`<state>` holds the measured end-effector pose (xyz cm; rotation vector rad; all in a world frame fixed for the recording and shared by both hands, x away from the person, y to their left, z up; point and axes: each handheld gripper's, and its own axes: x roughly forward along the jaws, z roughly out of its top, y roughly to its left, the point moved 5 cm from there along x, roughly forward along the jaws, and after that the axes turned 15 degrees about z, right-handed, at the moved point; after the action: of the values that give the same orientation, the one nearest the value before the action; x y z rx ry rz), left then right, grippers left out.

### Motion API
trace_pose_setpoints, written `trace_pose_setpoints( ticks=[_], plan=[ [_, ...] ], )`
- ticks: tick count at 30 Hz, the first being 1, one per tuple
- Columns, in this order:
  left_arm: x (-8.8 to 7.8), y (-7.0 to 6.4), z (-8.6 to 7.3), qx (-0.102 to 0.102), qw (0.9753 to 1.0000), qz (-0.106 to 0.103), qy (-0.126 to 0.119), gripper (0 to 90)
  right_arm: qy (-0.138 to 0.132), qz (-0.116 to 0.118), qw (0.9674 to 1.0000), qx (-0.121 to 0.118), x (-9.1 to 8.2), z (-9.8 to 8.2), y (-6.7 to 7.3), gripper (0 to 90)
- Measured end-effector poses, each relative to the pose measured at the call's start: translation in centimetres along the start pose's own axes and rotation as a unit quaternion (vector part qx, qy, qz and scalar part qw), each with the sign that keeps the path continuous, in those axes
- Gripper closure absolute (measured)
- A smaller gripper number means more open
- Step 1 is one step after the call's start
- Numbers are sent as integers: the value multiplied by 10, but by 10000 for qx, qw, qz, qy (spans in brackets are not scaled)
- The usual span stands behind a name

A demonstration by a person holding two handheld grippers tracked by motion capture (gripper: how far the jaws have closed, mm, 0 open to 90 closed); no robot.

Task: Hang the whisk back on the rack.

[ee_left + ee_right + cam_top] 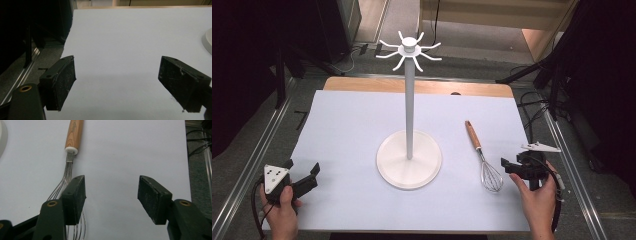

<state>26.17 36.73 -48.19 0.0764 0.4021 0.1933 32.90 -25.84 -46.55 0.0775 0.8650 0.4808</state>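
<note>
Right gripper: jaws apart at a moderate gap, nothing between the pads, hovering over the white sheet. Whisk lies flat just to its left, wire head beside the left jaw, wooden handle pointing away. Left gripper: jaws wide, empty, well apart from whisk. White hook stand between the two grippers.

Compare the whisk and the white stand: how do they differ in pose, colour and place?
The whisk lies flat on the table; the stand is upright on its round base.
The whisk has a brown wooden handle and metal wires; the stand is all white, with curved hooks on top.
The whisk is close to the right gripper; the stand is in the middle.
Both rest on the pale sheet.
</note>
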Motion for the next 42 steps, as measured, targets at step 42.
trace_pose_setpoints(
  ticks=[42],
  plan=[
    [1,0,0,1,10000,-10,23,152,1196,653,9887,621,71,56,19,516]
  ],
)
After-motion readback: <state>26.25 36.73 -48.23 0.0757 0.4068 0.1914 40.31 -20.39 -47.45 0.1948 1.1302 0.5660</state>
